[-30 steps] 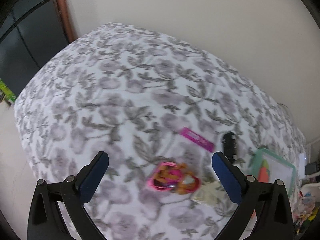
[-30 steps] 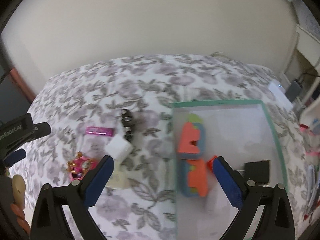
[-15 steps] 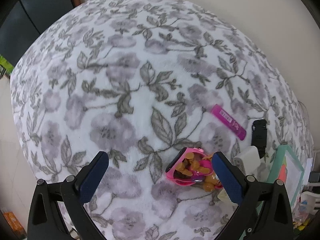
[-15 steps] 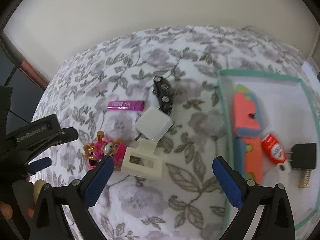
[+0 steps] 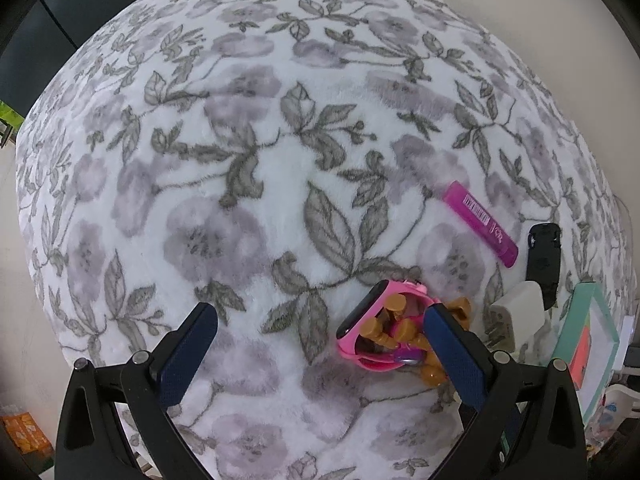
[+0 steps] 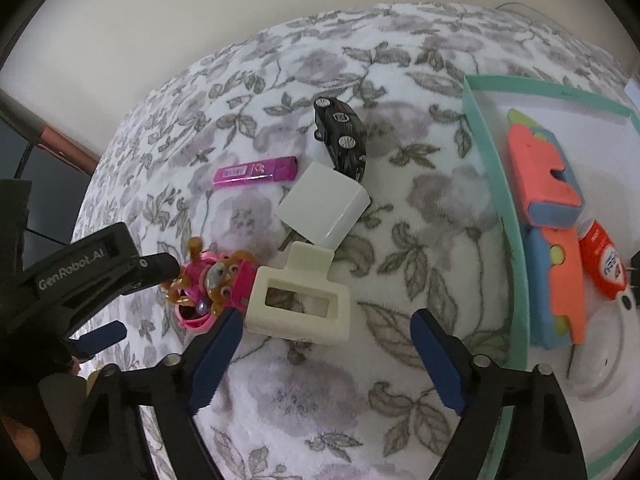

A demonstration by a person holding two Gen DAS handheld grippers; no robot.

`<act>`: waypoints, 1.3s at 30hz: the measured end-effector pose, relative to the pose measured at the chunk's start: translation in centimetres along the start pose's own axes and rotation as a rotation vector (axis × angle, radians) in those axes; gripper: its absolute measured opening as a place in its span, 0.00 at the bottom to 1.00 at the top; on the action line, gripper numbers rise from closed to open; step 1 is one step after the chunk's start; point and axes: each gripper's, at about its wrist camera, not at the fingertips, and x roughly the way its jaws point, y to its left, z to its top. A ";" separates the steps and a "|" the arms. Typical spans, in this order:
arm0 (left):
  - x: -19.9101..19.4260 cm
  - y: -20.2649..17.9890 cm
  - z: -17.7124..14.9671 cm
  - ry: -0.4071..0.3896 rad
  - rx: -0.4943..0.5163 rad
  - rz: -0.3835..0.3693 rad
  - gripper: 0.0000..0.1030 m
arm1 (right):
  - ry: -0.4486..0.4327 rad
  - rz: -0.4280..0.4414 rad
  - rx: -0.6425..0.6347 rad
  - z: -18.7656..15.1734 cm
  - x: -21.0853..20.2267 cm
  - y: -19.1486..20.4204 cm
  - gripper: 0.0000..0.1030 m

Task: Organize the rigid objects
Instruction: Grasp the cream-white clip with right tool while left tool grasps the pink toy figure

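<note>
A pink toy with brown figures (image 5: 390, 330) lies on the floral blanket (image 5: 240, 200); it also shows in the right wrist view (image 6: 212, 284). My left gripper (image 5: 320, 320) is open, low over the blanket, its right finger touching the toy's right side. My right gripper (image 6: 326, 322) is open just in front of a cream plastic holder (image 6: 298, 306). Behind it lie a white charger (image 6: 324, 204), a black toy car (image 6: 342, 138) and a magenta tube (image 6: 256, 172). A green-rimmed tray (image 6: 494, 184) at right holds orange-blue blocks (image 6: 544, 176) and a red bottle (image 6: 602, 260).
The left gripper's body (image 6: 88, 272) shows at the left of the right wrist view. A wall stands behind the bed. Dark furniture (image 5: 60, 20) lies off the bed's far left. Clutter sits beyond the tray's right edge (image 5: 612, 408).
Both grippers have come down and forward toward the blanket. The left one has closed in on the pink toy, the right one on the cream holder. Both stay open.
</note>
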 end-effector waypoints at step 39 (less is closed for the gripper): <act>-2.0 -3.0 0.1 -0.040 0.071 -0.095 0.99 | 0.029 0.030 0.070 0.2 -0.8 -3.3 0.55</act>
